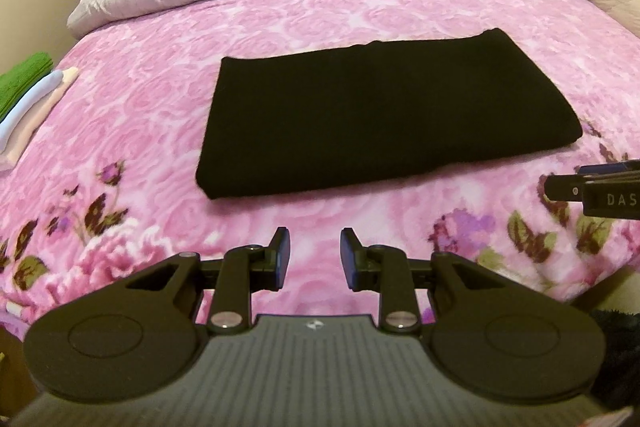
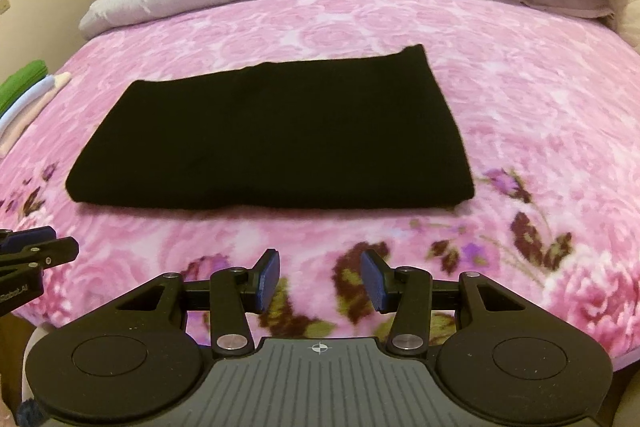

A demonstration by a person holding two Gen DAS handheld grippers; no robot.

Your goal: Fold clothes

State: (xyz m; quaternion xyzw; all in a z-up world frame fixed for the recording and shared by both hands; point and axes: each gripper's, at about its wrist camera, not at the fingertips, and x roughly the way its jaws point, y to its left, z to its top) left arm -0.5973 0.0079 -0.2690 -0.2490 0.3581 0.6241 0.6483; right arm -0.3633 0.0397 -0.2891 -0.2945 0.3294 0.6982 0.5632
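Since both my claws hang over the near edge of the bed with nothing in them, no risk lies in the present hold; it lies in the next contact. My left claw (image 1: 315, 255) has its pads parted by a moderate gap, released, touching nothing. My right claw (image 2: 320, 281) is parted somewhat wider, also released and empty. Each claw shows at the edge of the other's view, so they hang side by side, near one another.

Beyond the claws, the black cloth (image 2: 276, 135) lies flat on the pink blanket (image 1: 132, 115) as a neat rectangle, apart from both claws, with a rounded, thick near edge. By that edge I judge it to be in several layers. Whether a further fold is due or the fold is complete, the pictures do not settle.

Hazards, as judged:
- A pinch at the near edge may take only the top layer, so the stack would peel open.
- A pinch set too deep may catch the plush blanket with the cloth and drag both.
- Uneven lift between the two claws would skew the rectangle.
- Black on black hides the layer lines, so edge selection is uncertain.

At far left, a pile of clothes (image 1: 28, 95) lies at the bed's edge.
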